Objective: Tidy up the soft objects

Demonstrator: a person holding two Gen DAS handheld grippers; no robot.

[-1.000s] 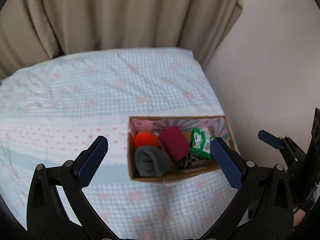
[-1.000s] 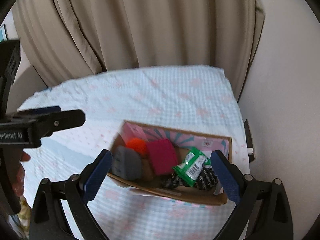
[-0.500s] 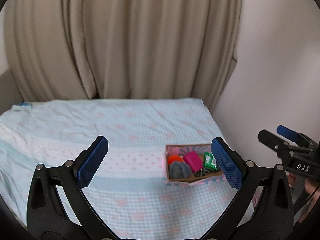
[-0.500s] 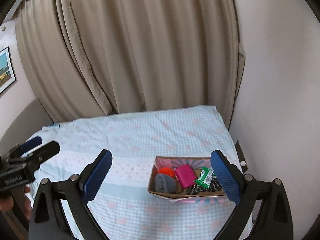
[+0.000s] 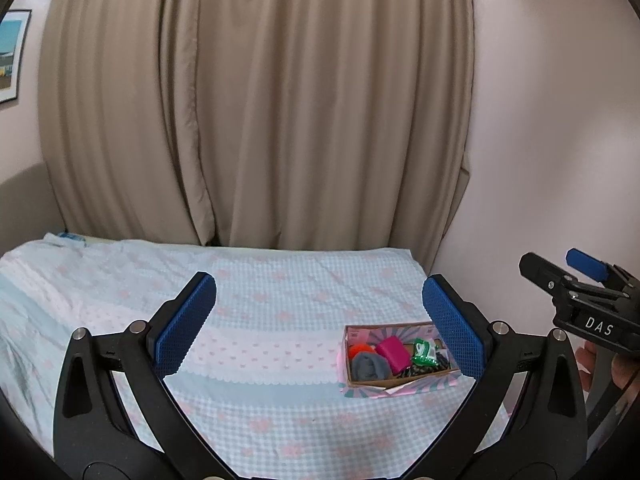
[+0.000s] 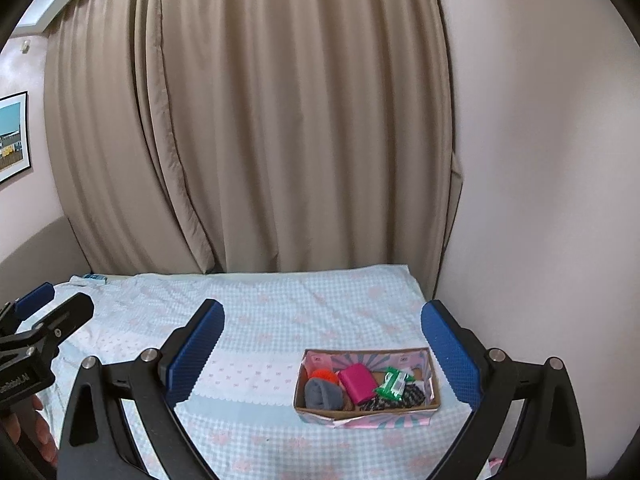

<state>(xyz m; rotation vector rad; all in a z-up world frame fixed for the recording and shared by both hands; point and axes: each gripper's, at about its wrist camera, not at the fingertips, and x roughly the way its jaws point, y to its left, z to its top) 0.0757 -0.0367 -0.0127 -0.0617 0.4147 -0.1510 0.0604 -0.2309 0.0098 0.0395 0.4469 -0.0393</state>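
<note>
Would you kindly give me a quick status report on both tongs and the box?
Left tongs open, empty. Right tongs open, empty. Box on the bed, holding grey roll, pink item, green packet. Nothing in the way.

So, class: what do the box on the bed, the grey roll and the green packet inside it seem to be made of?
Box: cardboard, by its plain brown inner walls and printed pink outside.
Grey roll: soft matte knit or fleece, probably; folds show.
Green packet: glossy plastic film, likely, with printed wrapper.
</note>
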